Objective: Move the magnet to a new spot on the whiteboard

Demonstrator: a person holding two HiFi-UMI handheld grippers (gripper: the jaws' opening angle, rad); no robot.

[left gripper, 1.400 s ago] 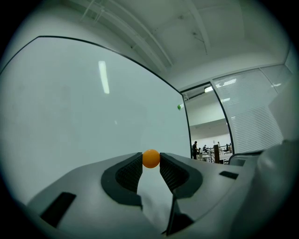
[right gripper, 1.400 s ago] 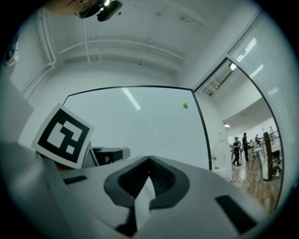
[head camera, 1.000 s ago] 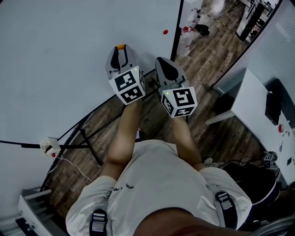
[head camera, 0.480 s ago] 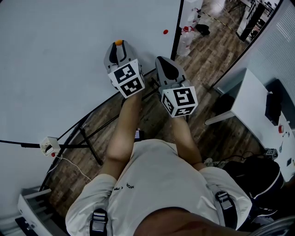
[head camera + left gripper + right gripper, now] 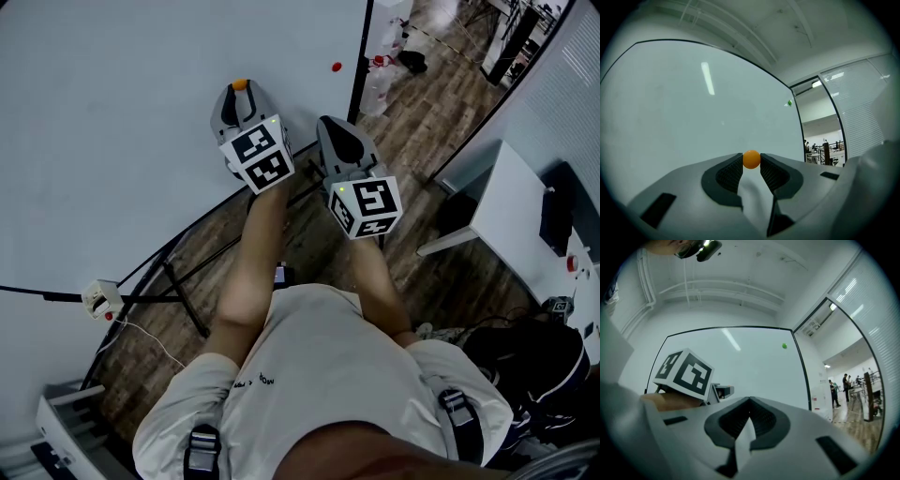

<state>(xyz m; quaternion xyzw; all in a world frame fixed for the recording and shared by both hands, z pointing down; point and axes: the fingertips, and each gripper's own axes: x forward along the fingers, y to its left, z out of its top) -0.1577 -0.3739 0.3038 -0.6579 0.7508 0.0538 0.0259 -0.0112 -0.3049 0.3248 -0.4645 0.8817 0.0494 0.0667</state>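
Observation:
The whiteboard (image 5: pixel 141 122) fills the upper left of the head view and most of the left gripper view (image 5: pixel 693 108). A small orange round magnet (image 5: pixel 241 84) (image 5: pixel 751 159) is pinched at the tips of my left gripper (image 5: pixel 240 94) (image 5: pixel 751 160), right at the board; contact with the board cannot be told. My right gripper (image 5: pixel 332 129) (image 5: pixel 750 400) hangs beside it to the right, jaws shut with nothing between them. The left gripper's marker cube (image 5: pixel 684 372) shows in the right gripper view.
A small red magnet (image 5: pixel 337 66) sits near the board's right edge; a green dot (image 5: pixel 789 102) (image 5: pixel 784 346) shows there in the gripper views. The board's black stand legs (image 5: pixel 178 291) cross the wooden floor (image 5: pixel 431 112). A white table (image 5: pixel 516 216) and a dark bag (image 5: pixel 525 366) stand at the right.
The left gripper, still holding the orange magnet, has edged slightly up the picture along the whiteboard. The right gripper has stayed put.

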